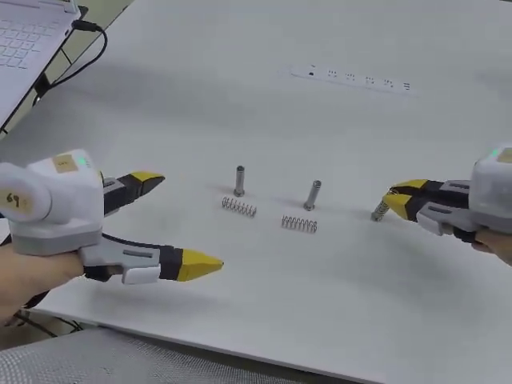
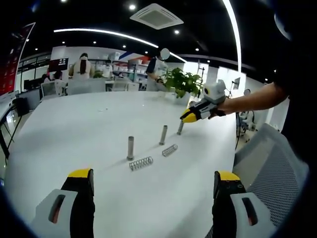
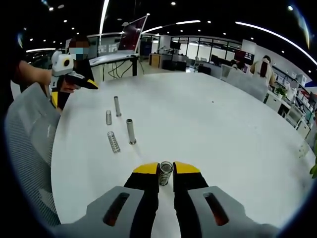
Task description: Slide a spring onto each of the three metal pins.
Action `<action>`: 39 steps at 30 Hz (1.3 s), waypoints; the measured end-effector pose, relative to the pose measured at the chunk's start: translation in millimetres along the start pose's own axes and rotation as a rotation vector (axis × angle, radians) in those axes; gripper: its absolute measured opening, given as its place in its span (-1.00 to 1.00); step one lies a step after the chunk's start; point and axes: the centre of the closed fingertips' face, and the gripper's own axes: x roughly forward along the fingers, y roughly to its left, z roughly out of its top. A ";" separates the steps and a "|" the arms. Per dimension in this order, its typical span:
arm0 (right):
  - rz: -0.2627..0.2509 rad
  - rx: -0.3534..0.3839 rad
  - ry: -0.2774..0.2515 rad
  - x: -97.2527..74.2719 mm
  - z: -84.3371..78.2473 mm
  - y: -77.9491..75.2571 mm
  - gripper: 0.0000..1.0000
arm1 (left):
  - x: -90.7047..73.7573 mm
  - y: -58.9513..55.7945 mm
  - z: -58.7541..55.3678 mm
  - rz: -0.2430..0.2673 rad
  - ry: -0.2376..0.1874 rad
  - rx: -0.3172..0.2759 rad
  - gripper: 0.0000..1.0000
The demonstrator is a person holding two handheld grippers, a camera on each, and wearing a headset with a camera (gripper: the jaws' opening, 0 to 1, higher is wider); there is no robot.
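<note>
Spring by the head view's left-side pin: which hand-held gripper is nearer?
Left: left hand-held gripper, open, points at that spring from close by; right hand-held gripper is beyond the other pin, clamping another spring.

Left tongs [image 1: 186, 220] agape; right tongs [image 1: 392, 196] pinching spring [image 1: 379, 211].

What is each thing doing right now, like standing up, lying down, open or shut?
Left pin: standing, bare.
Right pin: standing, bare.
Left spring: lying flat.
Right spring: lying flat.
Third spring: pinched by right gripper.
Left gripper: open, empty.
Right gripper: shut on third spring.
</note>
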 end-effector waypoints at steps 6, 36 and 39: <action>0.009 -0.023 0.022 2.3 -4.6 4.1 -0.84 | -0.7 -1.0 -1.6 0.000 0.002 -0.004 0.97; -0.001 0.044 -0.005 -5.9 -0.2 4.9 -0.51 | -0.8 -3.8 3.0 -0.008 -0.003 0.006 0.97; -0.001 0.058 -0.012 -9.2 1.5 6.1 -0.46 | -1.5 -2.6 3.8 -0.004 -0.002 0.003 0.97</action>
